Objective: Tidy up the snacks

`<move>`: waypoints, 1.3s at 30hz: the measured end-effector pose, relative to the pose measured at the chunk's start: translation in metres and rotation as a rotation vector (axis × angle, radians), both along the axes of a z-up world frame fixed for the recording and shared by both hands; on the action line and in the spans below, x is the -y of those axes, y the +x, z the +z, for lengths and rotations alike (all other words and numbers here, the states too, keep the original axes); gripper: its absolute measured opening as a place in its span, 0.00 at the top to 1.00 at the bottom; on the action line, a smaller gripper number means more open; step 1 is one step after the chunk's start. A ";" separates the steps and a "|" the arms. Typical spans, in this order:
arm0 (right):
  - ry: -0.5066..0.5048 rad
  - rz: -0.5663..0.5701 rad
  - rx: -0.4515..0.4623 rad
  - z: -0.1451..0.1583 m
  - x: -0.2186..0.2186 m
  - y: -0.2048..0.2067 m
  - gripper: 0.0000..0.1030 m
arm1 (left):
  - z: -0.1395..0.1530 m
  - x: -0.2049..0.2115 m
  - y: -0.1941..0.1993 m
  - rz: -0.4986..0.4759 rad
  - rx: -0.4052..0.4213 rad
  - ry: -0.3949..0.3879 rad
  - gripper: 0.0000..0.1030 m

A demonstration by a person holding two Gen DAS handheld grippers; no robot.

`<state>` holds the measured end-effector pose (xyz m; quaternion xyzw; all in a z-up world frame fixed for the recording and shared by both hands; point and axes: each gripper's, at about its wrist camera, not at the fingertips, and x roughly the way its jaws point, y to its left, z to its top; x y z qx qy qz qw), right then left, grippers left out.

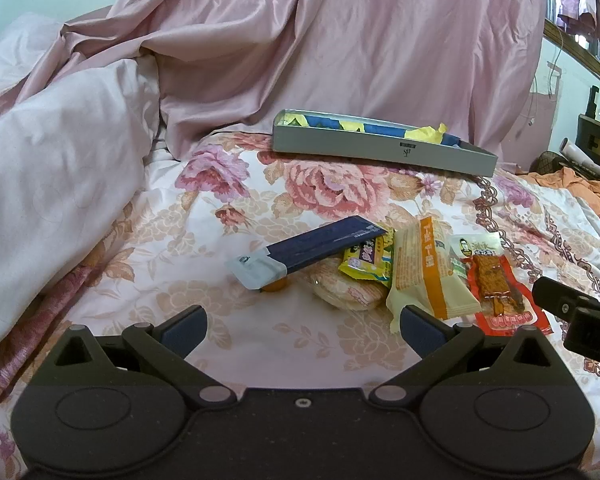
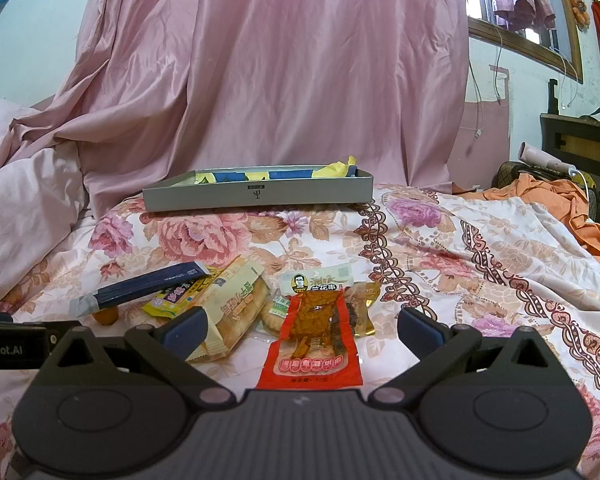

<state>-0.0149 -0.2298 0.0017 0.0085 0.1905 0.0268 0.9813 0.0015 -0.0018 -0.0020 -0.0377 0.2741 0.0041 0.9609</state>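
A heap of snacks lies on the floral bedspread. It holds a long navy packet (image 1: 320, 245) (image 2: 148, 284), a small yellow packet (image 1: 366, 262) (image 2: 176, 298), a pale cracker pack with an orange stripe (image 1: 428, 270) (image 2: 236, 304) and a red spicy-strip packet (image 1: 500, 288) (image 2: 314, 328). Behind them sits a flat grey box (image 1: 380, 148) (image 2: 260, 192) with blue and yellow paper inside. My left gripper (image 1: 302, 326) is open, just short of the heap. Over the red packet's near end, my right gripper (image 2: 300, 326) is open with nothing gripped.
A pink sheet (image 2: 268, 80) hangs behind the box. White bedding (image 1: 52, 168) is bunched at the left. Orange cloth (image 2: 560, 204) and a dark cabinet (image 2: 580, 144) lie at the right. The other gripper's body (image 1: 580, 312) shows at the right edge of the left wrist view.
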 end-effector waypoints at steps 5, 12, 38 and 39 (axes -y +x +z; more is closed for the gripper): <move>0.000 0.000 0.000 0.000 0.000 0.000 0.00 | 0.000 0.002 -0.002 0.001 0.000 -0.001 0.01; 0.000 0.000 0.000 0.000 0.000 0.000 0.00 | 0.000 0.002 -0.002 0.000 -0.001 -0.001 0.01; -0.039 -0.044 -0.043 0.006 0.005 0.000 0.00 | -0.008 0.002 -0.002 -0.001 -0.045 -0.012 0.01; -0.046 -0.044 -0.041 0.007 0.005 0.000 0.00 | -0.008 0.002 -0.002 -0.002 -0.051 -0.013 0.01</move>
